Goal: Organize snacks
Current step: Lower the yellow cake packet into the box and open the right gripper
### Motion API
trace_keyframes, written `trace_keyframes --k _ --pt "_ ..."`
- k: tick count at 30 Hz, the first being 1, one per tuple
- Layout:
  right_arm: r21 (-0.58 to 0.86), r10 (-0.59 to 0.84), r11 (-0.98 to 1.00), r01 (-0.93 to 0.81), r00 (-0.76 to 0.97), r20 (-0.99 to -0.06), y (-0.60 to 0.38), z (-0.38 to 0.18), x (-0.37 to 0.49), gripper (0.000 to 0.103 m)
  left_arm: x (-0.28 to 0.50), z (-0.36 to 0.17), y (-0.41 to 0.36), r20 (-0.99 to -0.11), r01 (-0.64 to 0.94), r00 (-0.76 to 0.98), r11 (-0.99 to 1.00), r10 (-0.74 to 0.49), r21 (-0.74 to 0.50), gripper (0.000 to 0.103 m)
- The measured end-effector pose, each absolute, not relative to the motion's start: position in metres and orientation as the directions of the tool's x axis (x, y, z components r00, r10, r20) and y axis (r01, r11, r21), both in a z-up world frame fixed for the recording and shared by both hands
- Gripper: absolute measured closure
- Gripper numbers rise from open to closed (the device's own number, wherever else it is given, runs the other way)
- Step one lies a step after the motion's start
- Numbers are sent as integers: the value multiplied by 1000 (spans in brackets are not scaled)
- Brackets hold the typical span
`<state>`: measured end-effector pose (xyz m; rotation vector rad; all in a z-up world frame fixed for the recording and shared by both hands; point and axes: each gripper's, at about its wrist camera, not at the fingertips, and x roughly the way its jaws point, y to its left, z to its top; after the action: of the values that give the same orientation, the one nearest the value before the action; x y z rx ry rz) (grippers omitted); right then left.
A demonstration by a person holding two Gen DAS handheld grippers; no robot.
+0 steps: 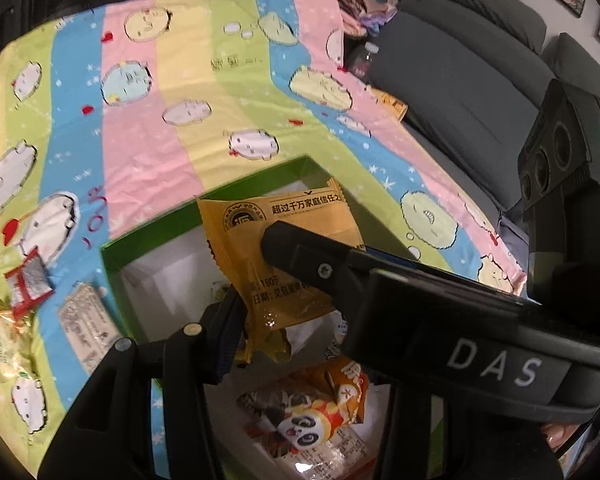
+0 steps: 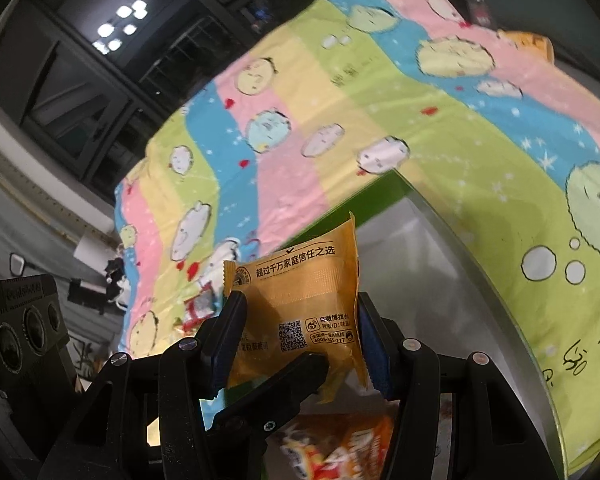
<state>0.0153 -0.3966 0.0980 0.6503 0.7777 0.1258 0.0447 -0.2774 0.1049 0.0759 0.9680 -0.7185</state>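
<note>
Above green box [image 1: 112, 256], orange snack packet [image 2: 300, 300] clamped between right gripper [image 2: 300, 340] pads; left gripper [image 1: 252, 272] also pinching same packet. Panda packet [image 1: 308, 424] below, inside box. Risk: two grips pulling apart tear wrapper; uneven release drops packet outside rim

Grey sofa [image 1: 456, 80] — dark windows [image 2: 100, 92] reflecting ceiling lights [image 2: 120, 26].

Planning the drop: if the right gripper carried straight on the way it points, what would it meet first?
Probably the green box's white inside, holding the orange packet with the left gripper; depth is unclear.
</note>
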Motion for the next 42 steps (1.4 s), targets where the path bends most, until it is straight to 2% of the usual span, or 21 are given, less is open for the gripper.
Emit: trace_keyframes --k 18,29,37,42 --pt "603 328 744 288 629 -705 -421 56 29 45 69 66 -300 -827 574 220 754 -517 -319 56" --pt "598 329 724 344 590 -737 -423 46 32 45 70 59 -302 -838 569 211 760 -504 -314 56" --pt "562 309 742 364 558 -770 -420 42 35 45 79 45 -295 -851 502 125 773 -510 -389 54" --pt "563 309 748 352 566 -764 -420 45 30 37 72 51 -293 -848 504 162 781 -504 -368 49"
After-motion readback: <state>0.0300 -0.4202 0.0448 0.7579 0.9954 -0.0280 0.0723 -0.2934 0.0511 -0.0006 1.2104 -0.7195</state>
